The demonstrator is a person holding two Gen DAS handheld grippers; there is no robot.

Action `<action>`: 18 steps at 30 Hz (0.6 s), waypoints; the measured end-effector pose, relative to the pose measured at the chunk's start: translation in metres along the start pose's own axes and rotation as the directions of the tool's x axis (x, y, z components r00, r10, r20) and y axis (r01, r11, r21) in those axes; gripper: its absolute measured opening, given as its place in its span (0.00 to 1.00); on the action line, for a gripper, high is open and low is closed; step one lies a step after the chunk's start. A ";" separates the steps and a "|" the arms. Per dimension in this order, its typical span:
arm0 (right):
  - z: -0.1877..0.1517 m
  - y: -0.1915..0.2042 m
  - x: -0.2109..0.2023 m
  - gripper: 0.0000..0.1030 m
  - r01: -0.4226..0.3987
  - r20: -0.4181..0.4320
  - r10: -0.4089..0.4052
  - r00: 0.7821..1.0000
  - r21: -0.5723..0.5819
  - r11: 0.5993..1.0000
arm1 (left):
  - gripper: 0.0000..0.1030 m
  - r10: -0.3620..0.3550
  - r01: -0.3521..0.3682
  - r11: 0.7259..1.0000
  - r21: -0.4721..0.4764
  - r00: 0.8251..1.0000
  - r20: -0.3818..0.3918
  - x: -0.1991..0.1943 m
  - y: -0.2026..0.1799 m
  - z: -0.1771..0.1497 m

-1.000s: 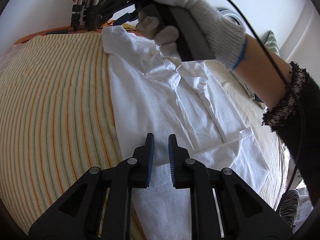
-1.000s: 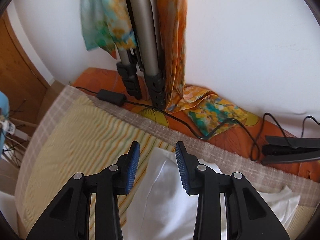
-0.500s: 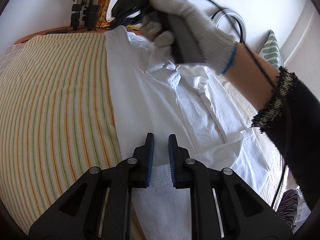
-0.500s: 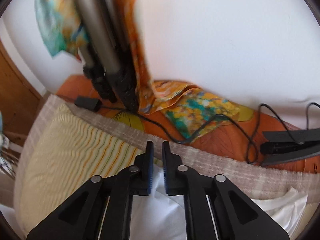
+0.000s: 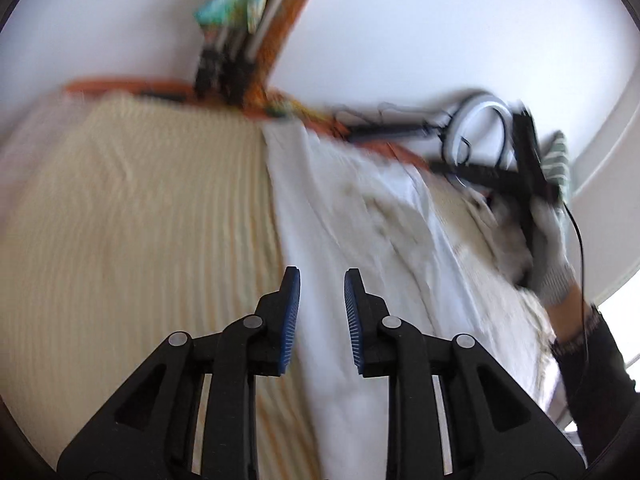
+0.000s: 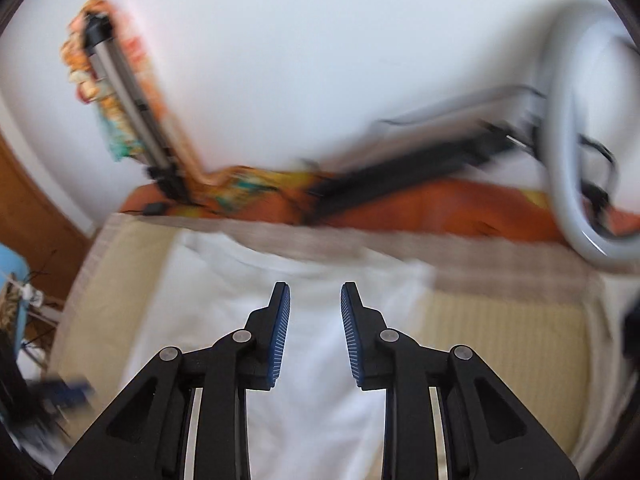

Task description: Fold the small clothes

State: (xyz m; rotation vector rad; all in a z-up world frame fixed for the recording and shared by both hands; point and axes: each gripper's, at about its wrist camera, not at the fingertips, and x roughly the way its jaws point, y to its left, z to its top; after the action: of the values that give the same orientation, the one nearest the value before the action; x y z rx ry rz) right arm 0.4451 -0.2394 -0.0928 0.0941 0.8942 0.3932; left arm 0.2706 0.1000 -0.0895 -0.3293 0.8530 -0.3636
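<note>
place: home, looks like a bedroom | bedding: cream striped woven cover (image 5: 132,232) spread over an orange patterned sheet (image 6: 432,208) | wall: plain white | clutter: folded grey metal tripod (image 6: 128,80) draped in an orange-teal printed scarf (image 6: 248,188), white ring light (image 6: 568,184), wooden door (image 6: 36,208) at left | blur: both views smeared

We find no readable text, labels, brands, nos. or signs in either wrist view; both pics are motion-blurred, w/ nothing legible.
</note>
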 end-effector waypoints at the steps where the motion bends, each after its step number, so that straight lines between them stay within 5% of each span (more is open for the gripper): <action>1: -0.004 -0.010 -0.001 0.24 0.011 0.004 -0.011 1.000 0.017 1.000 | 0.22 0.031 -0.031 0.999 0.011 0.999 0.013 0.002 0.000 0.010; 8: -0.013 -0.039 0.002 0.16 -0.029 0.021 0.027 0.999 0.087 0.996 | 0.22 0.152 -0.153 0.987 0.040 0.988 0.031 0.066 -0.002 0.071; 18: -0.010 -0.028 0.050 0.12 0.035 -0.028 -0.033 0.999 0.057 0.998 | 0.22 0.272 -0.270 0.960 0.068 0.962 -0.031 0.156 -0.002 0.094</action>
State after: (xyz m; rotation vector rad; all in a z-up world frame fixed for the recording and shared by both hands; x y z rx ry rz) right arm 0.4736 -0.2478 -0.1434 0.1263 0.9327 0.3382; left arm 0.4375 0.0427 -0.1355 -0.1434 0.9109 -0.1413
